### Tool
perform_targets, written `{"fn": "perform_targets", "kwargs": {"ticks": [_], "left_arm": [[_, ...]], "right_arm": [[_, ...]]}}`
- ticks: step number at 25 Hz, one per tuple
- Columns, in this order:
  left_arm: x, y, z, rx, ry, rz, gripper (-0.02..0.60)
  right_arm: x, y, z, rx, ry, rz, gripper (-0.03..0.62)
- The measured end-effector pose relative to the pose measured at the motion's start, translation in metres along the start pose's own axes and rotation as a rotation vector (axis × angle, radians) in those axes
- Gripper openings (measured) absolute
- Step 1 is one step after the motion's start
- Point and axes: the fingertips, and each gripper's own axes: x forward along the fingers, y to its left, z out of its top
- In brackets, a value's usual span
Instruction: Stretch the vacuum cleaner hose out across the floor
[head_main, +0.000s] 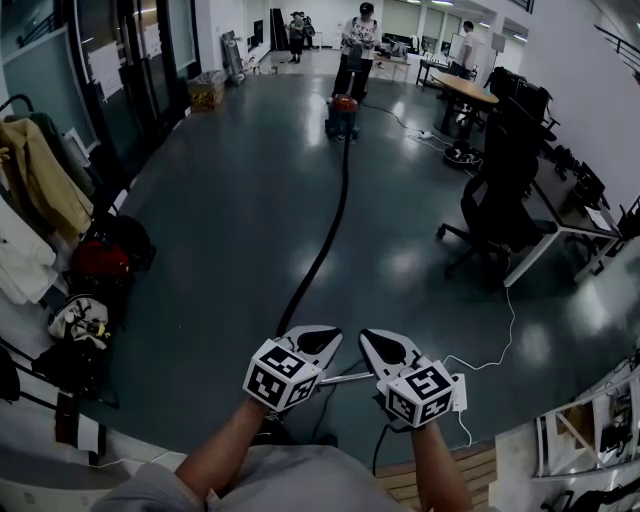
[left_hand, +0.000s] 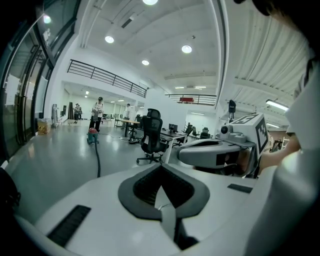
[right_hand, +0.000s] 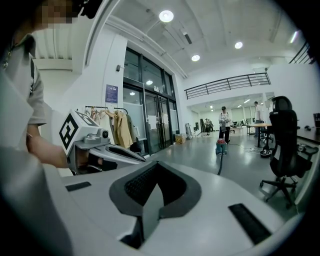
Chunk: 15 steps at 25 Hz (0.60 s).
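On the floor ahead, the black hose (head_main: 335, 215) runs from the far vacuum cleaner (head_main: 342, 115) toward the person and disappears behind the left gripper (head_main: 320, 336). That gripper and the right gripper (head_main: 380, 342), side by side, have their jaws pressed together on nothing.

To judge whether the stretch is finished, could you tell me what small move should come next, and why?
Probably draw the left tongs and right tongs back: both are shut and empty, and the hose already lies nearly straight from the vacuum cleaner to just beneath them.
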Motion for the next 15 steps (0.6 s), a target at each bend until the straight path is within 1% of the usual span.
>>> {"fn": "perform_targets", "kwargs": {"ticks": [15], "left_arm": [[0.009,0.0067,0.008,0.008,-0.003,-0.003,0.008]], "right_arm": [[0.0071,-0.0089,0.0086,-0.003,-0.018,0.008,0.006]]}}
